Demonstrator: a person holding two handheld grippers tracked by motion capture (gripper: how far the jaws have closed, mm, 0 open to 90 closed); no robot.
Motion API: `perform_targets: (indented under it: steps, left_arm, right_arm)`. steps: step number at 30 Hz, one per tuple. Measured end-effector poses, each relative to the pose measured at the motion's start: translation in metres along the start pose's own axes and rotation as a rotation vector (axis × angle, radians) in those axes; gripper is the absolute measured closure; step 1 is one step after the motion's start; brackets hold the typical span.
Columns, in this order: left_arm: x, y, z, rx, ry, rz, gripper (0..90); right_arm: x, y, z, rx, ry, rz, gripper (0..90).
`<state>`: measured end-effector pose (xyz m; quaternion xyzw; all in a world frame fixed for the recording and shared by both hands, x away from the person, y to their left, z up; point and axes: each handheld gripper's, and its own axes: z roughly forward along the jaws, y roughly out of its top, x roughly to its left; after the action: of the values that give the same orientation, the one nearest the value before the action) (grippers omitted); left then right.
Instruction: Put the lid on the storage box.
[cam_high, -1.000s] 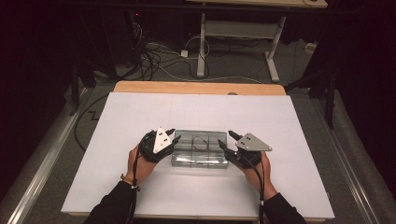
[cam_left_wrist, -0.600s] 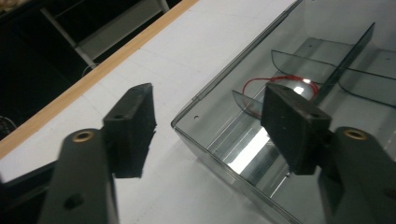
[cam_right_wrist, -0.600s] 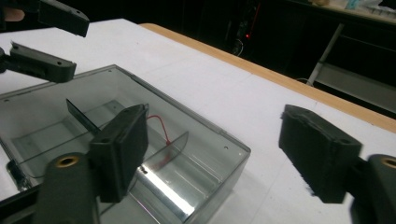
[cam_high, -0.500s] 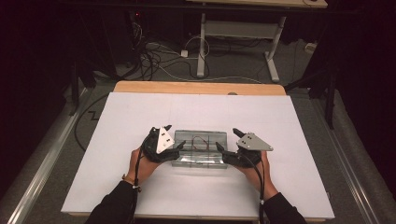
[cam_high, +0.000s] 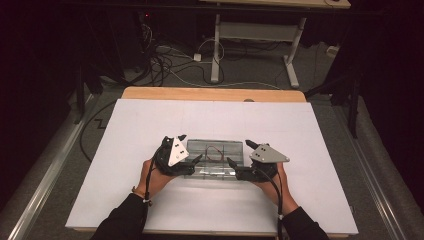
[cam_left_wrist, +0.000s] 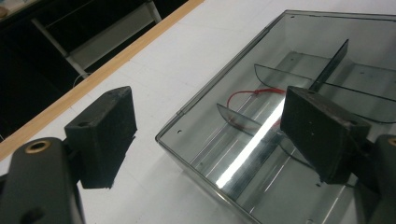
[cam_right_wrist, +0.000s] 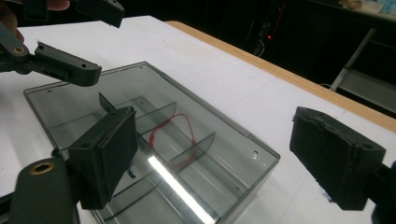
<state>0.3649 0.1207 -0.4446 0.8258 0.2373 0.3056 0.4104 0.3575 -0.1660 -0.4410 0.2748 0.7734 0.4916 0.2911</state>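
With the clear smoky plastic compartment box (cam_high: 212, 159) lying flat near the middle of the white table (cam_high: 120, 150), the left gripper (cam_high: 189, 148) and right gripper (cam_high: 239, 152) have just been opening and straddle its end walls unclamped, so draw both straight back without nudging it.

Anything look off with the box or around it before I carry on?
Nothing stands out. The clear box sits flat and square on the white table, dividers upright, a red loop lying inside one compartment. Both the left gripper and right gripper are open at its ends.
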Motion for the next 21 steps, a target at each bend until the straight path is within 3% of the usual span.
perform_targets:
  steps: [10, 21]
  left_arm:
    - [-0.004, 0.005, -0.005, -0.009, -0.015, 0.028, 17.8]
    - [-0.008, 0.008, -0.013, -0.014, -0.024, 0.055, 17.8]
  right_arm:
    - [0.003, 0.002, -0.002, -0.004, 0.009, -0.008, 16.5]
    - [0.007, 0.007, -0.007, 0.012, 0.012, -0.059, 18.0]
